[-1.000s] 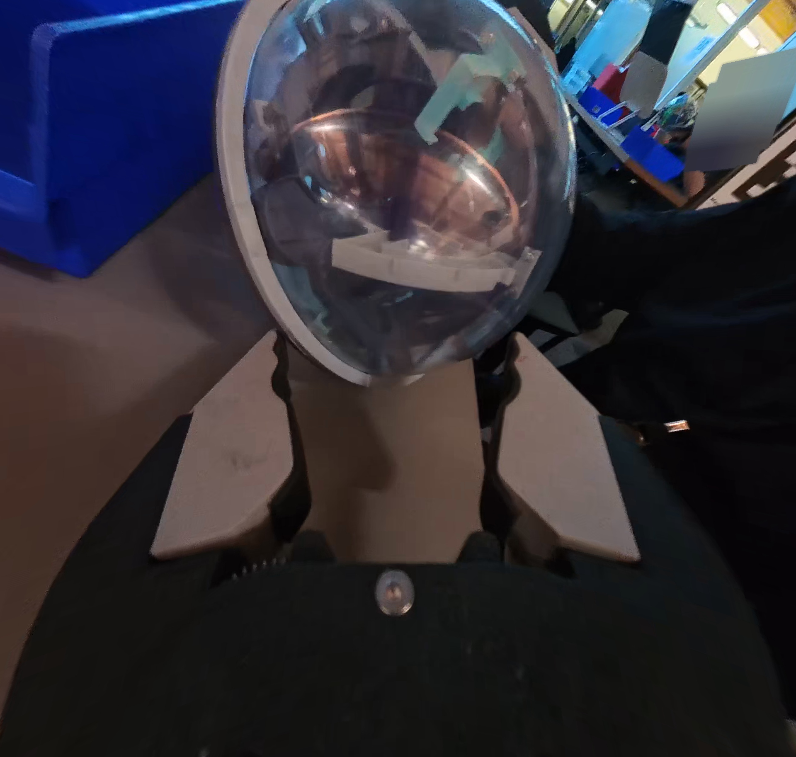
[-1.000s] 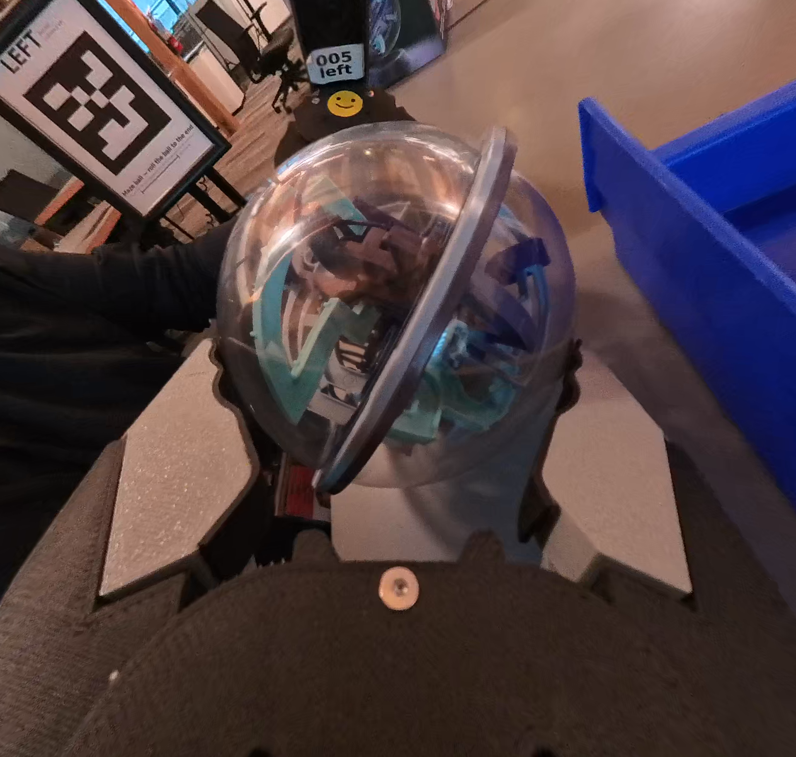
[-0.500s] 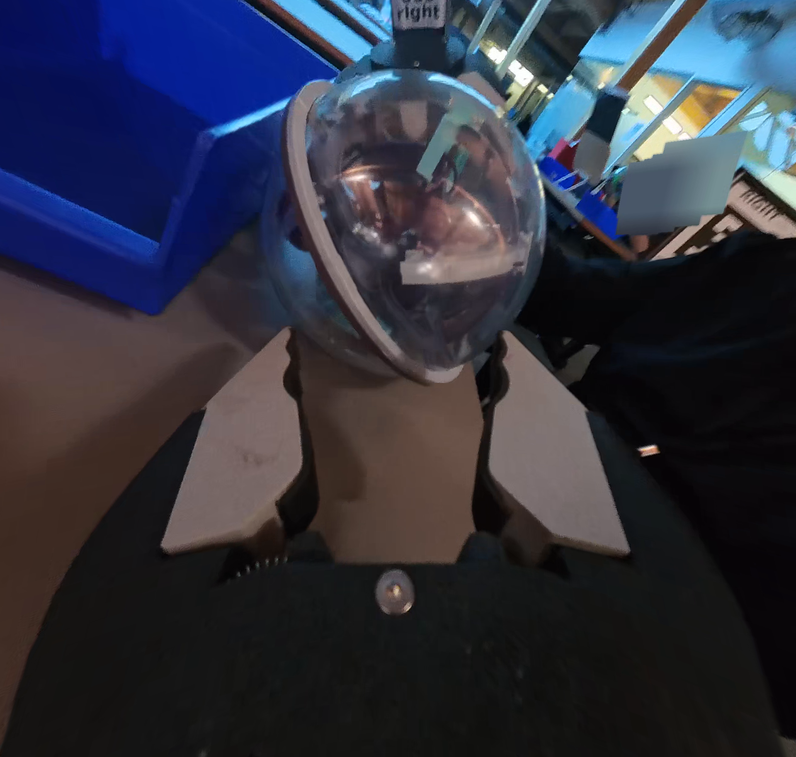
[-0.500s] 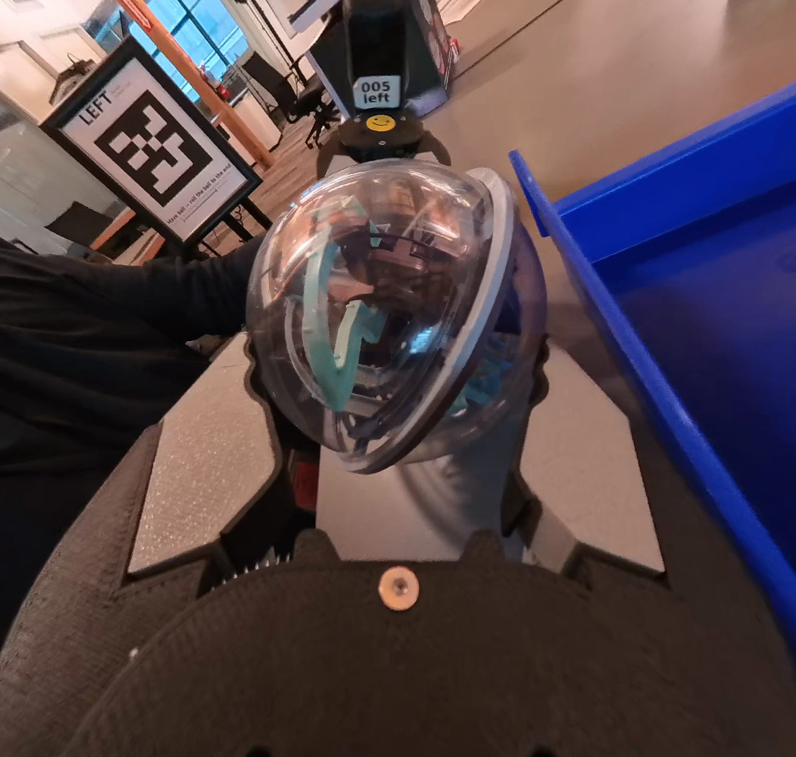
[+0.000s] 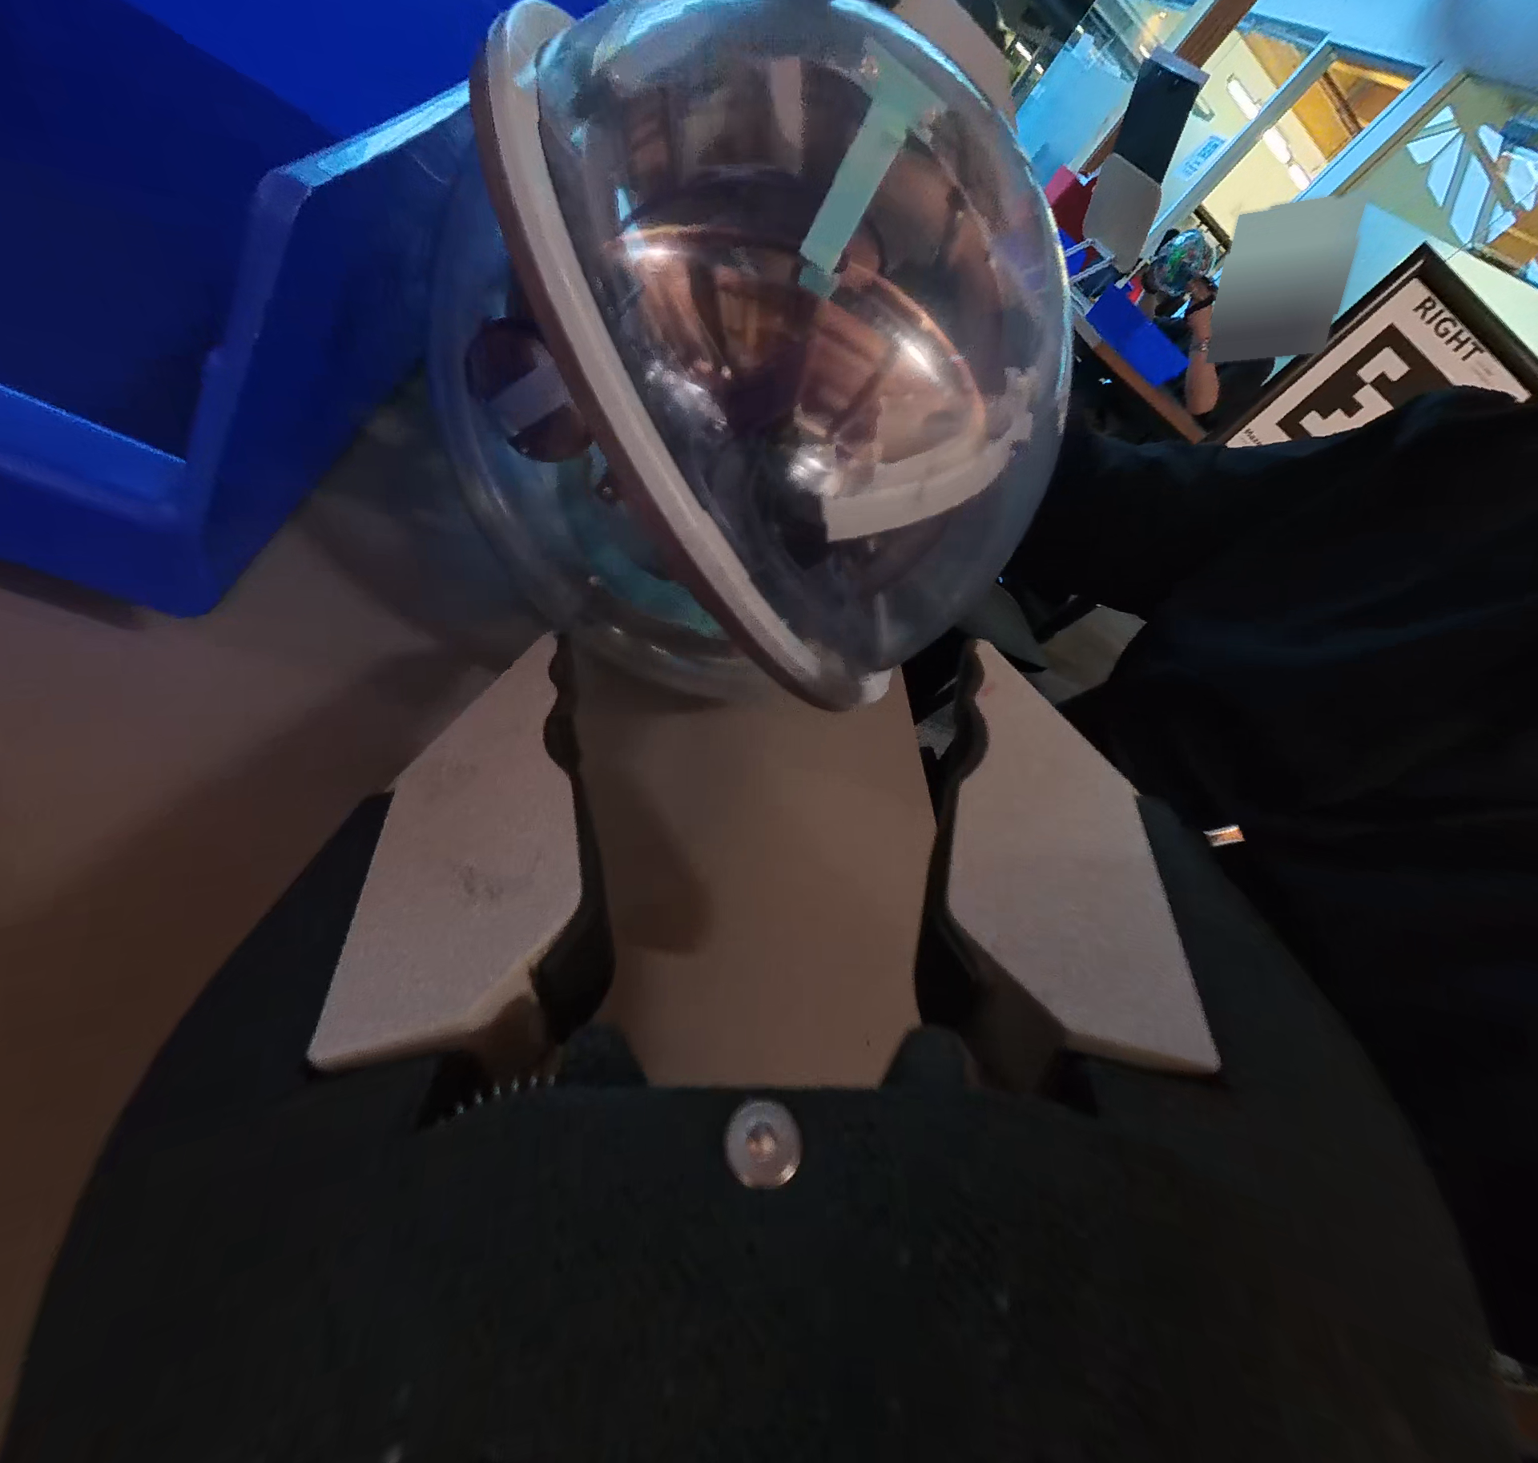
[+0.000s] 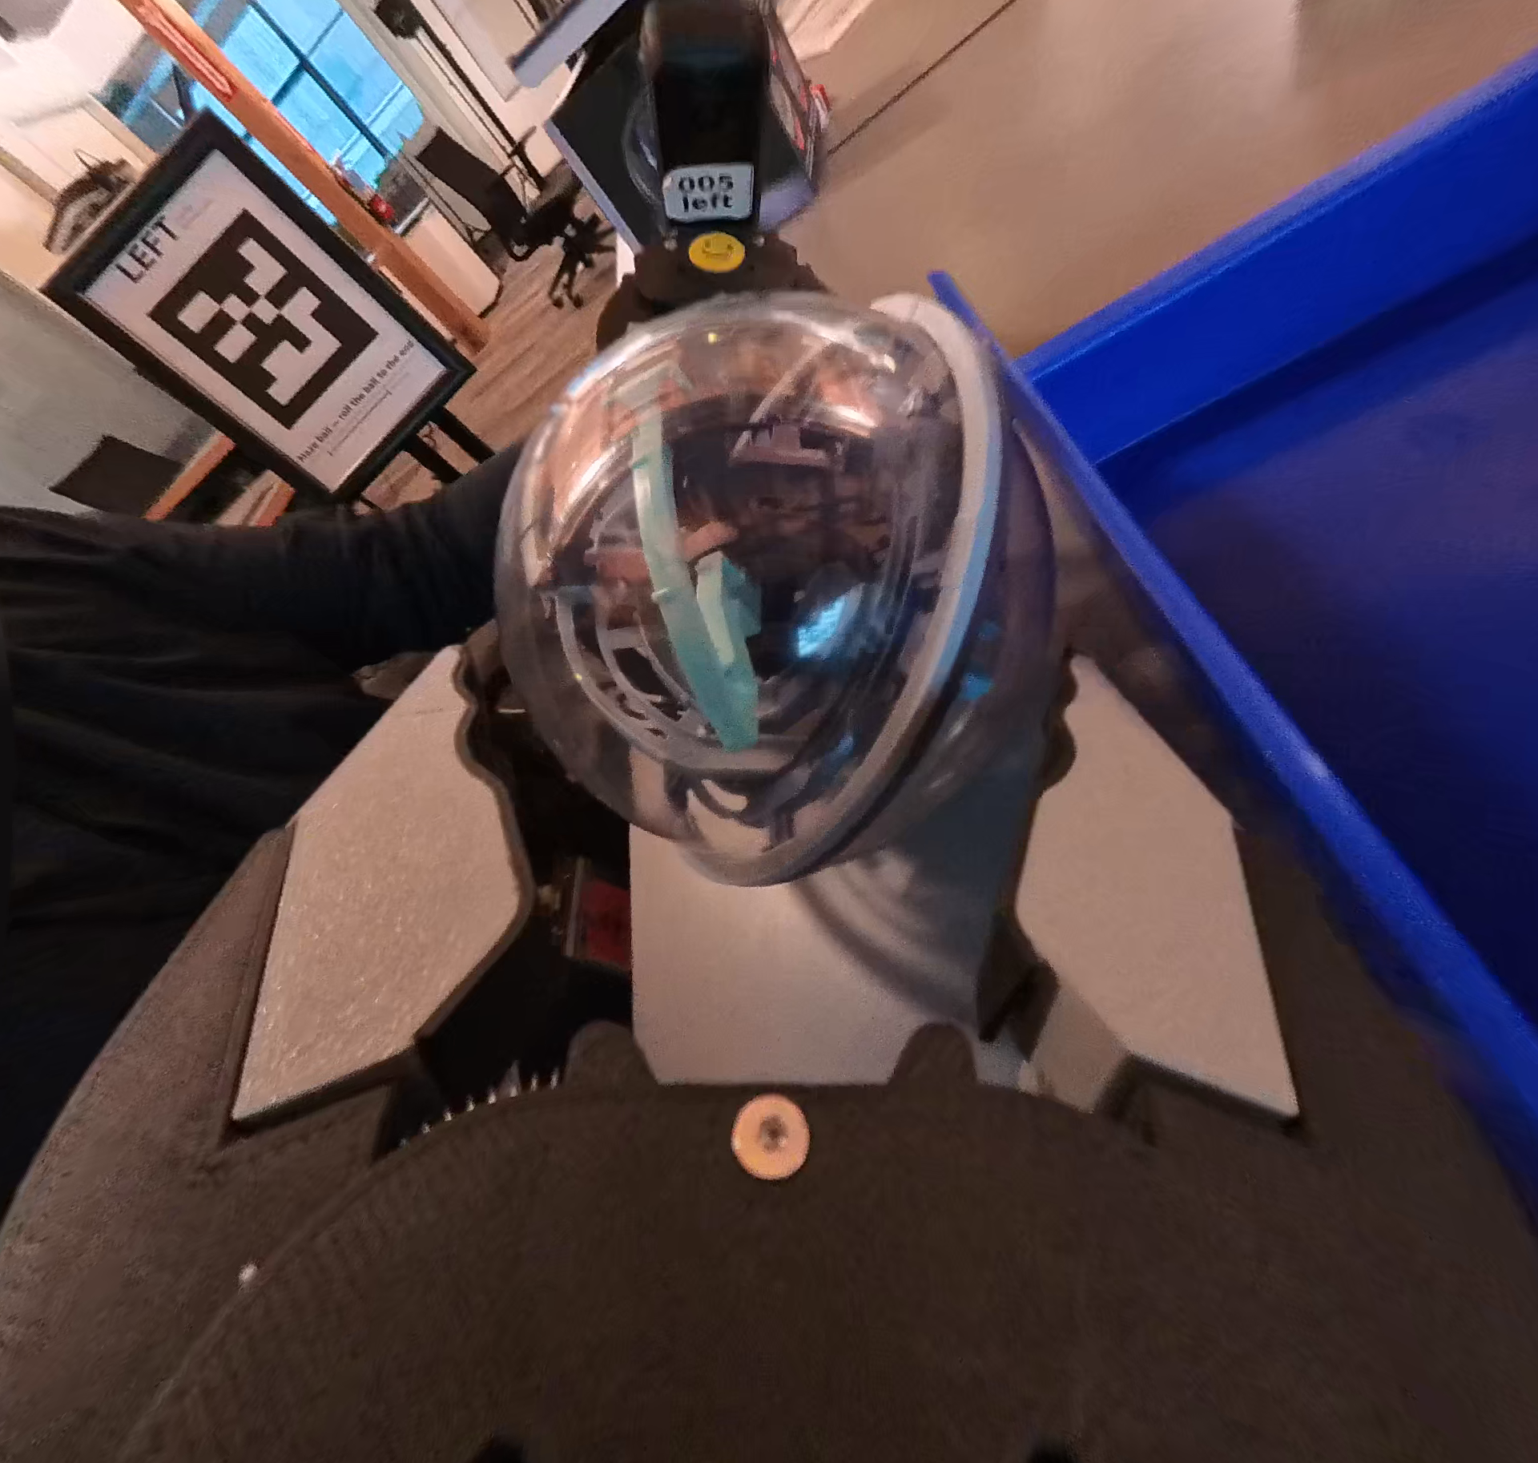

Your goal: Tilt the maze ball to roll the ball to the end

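i've got the maze ball (image 5: 749, 324) caught between my two grippers, lifted off the tan table (image 5: 166, 757). my left gripper (image 5: 761, 665) has its jaws spread wide and clamped on the lower part of the clear sphere, a fingertip at each side of it, at about 7 and 5 o'clock on the ball in the left wrist view. my right gripper (image 6: 766, 674) grasps the same maze ball (image 6: 766, 591) from the opposite side, jaws spread wider, the wavy black pads (image 6: 483, 724) lying along its flanks at roughly 8 and 4 o'clock in the right wrist view. the ball's pale equator rim (image 5: 632, 424) is tilted, running from 11 o'clock down to 5 o'clock in the left view. inside the shell i can see teal tracks (image 6: 707, 624) and grey ones (image 5: 915, 499), but i cannot tell where the little ball sits. the blue bin (image 5: 166, 258) lies at 10 o'clock of the sphere in the left view and at 3 o'clock (image 6: 1332, 591) in the right view, its rim just beside the sphere. a black sleeve (image 6: 208, 591) reaches in at 9 o'clock. a framed marker board (image 6: 250, 324) stands at 10 o'clock in the right view.
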`<action>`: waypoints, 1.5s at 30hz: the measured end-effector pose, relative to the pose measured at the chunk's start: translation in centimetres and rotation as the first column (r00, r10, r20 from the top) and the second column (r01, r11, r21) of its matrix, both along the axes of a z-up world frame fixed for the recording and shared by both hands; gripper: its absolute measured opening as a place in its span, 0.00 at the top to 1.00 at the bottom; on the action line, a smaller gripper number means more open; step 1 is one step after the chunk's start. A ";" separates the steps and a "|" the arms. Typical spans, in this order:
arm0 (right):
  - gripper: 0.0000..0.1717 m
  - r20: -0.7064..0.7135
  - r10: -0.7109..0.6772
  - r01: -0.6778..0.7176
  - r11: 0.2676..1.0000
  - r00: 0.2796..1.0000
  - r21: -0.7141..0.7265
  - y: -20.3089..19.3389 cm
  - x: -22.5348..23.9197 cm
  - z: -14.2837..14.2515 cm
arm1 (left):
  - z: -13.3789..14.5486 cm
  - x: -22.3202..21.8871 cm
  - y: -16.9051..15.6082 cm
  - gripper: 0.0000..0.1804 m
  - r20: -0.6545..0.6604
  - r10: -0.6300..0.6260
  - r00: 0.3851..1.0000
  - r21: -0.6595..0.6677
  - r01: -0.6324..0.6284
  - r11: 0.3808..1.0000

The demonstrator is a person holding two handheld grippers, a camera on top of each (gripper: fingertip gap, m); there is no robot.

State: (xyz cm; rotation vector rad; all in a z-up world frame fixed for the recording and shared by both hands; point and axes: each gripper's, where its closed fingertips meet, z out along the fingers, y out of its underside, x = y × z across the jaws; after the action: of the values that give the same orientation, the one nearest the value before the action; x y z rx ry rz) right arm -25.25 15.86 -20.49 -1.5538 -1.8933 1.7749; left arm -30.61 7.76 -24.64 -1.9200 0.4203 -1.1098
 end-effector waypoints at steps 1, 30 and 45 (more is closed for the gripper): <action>0.24 0.025 0.010 -0.009 1.000 1.000 -0.010 -0.3 0.2 -0.6 | -0.1 0.1 0.1 0.50 -0.007 -0.003 1.000 -0.002 0.003 1.000; 0.16 -0.561 0.061 0.031 0.988 0.826 0.153 -6.6 -1.6 18.7 | 16.5 1.2 -1.6 0.42 -0.354 0.285 0.891 0.441 -0.110 0.891; 0.15 -0.715 0.152 0.035 0.970 0.682 0.240 -11.6 -0.1 28.8 | 26.7 1.5 -5.8 0.41 -0.521 0.444 0.729 0.593 -0.066 0.803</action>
State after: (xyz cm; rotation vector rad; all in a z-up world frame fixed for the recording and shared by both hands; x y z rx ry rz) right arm -25.31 4.24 8.28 -0.5367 -1.6388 1.7283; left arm -29.12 1.96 2.07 -1.7081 0.7134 -0.0577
